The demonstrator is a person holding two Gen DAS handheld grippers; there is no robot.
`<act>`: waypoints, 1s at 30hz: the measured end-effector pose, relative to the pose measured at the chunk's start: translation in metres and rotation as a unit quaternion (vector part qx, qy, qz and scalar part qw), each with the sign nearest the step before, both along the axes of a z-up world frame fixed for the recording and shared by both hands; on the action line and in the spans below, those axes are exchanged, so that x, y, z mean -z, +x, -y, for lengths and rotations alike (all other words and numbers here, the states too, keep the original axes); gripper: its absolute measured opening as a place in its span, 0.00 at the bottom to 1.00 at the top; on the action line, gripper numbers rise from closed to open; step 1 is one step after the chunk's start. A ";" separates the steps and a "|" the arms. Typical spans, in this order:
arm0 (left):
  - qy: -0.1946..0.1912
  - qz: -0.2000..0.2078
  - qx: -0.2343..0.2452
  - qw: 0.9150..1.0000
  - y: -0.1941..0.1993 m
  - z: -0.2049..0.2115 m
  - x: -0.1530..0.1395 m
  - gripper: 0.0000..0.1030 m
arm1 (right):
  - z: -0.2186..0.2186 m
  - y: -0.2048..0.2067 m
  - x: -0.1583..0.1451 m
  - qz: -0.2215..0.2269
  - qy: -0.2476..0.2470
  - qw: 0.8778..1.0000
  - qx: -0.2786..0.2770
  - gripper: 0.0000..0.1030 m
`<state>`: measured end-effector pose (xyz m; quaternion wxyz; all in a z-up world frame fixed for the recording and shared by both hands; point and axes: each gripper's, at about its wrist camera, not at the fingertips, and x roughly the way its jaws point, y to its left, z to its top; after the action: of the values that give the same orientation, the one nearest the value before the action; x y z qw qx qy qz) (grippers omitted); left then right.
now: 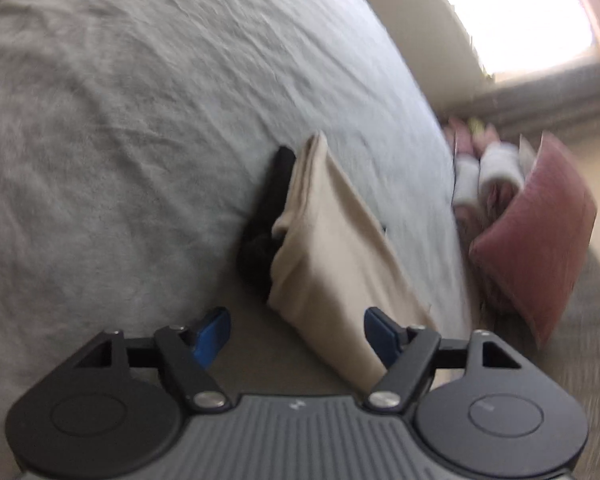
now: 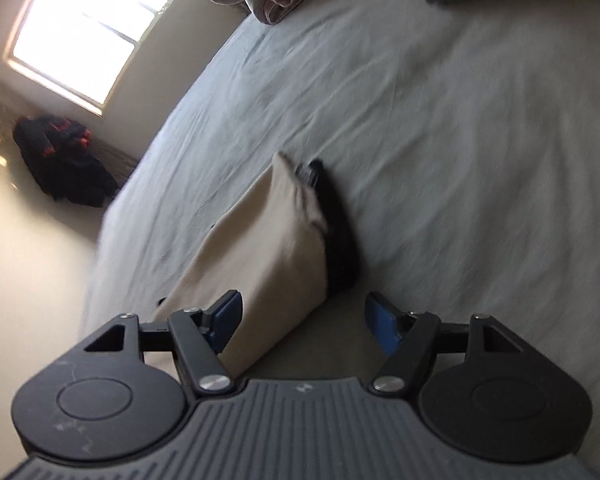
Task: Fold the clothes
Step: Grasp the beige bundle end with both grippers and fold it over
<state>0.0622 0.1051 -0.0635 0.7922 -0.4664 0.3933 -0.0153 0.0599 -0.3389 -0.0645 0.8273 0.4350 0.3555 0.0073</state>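
hovering over grey bed sheet [image 1: 120, 120], left gripper [image 1: 296, 328] jaws spread, empty, right gripper [image 2: 304, 320] jaws spread, empty, folded beige garment [image 1: 332, 240] on black garment [image 1: 268, 208]

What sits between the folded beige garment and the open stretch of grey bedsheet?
A black garment lies against the folded beige garment, between it and the open grey bedsheet; both wrist views show it.

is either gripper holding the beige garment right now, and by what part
Nothing is held. The left gripper and right gripper both stand open, pads clear of the folded beige garment, which lies on the bed.
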 end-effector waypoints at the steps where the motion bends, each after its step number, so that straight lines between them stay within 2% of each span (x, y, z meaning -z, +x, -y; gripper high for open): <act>1: -0.002 0.007 -0.017 1.000 -0.001 0.003 0.002 0.65 | -0.003 0.000 0.003 0.008 0.004 1.000 0.011 0.69; 3: -0.007 0.017 -0.047 0.999 0.001 0.009 0.006 0.62 | -0.007 0.002 0.008 0.025 0.015 0.999 0.035 0.67; 6: -0.012 0.028 -0.096 0.995 0.004 0.017 0.012 0.53 | -0.006 0.007 0.018 0.042 0.047 0.994 0.085 0.62; 7: -0.013 0.031 -0.112 0.993 0.004 0.020 0.014 0.49 | -0.006 0.009 0.021 0.043 0.052 0.993 0.098 0.56; 8: -0.011 0.032 -0.125 0.992 0.006 0.022 0.015 0.42 | -0.006 0.011 0.023 0.044 0.054 0.991 0.111 0.45; 10: -0.004 0.030 -0.141 0.990 0.009 0.025 0.015 0.28 | -0.007 0.015 0.027 0.043 0.051 0.990 0.126 0.35; 11: -0.001 0.028 -0.146 0.989 0.010 0.027 0.014 0.25 | -0.008 0.015 0.027 0.044 0.049 0.989 0.131 0.32; 15: 0.025 0.032 -0.138 0.990 0.008 0.032 -0.001 0.22 | -0.019 0.008 0.015 0.054 0.021 0.988 0.142 0.27; 18: 0.026 0.029 -0.121 0.992 0.000 0.027 -0.011 0.22 | -0.021 -0.004 0.003 0.061 0.013 0.987 0.149 0.26; 24: 0.003 0.011 -0.104 0.994 -0.034 0.016 -0.013 0.22 | -0.023 -0.048 -0.019 0.063 -0.005 0.986 0.155 0.26; 30: -0.004 -0.007 -0.089 0.996 -0.079 0.006 -0.011 0.22 | -0.034 -0.110 -0.018 0.046 -0.030 0.986 0.158 0.26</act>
<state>-0.0167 0.0995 -0.0522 0.7856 -0.5028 0.3559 0.0574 -0.0504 -0.3052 -0.0466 0.8463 0.4595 0.2438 -0.1144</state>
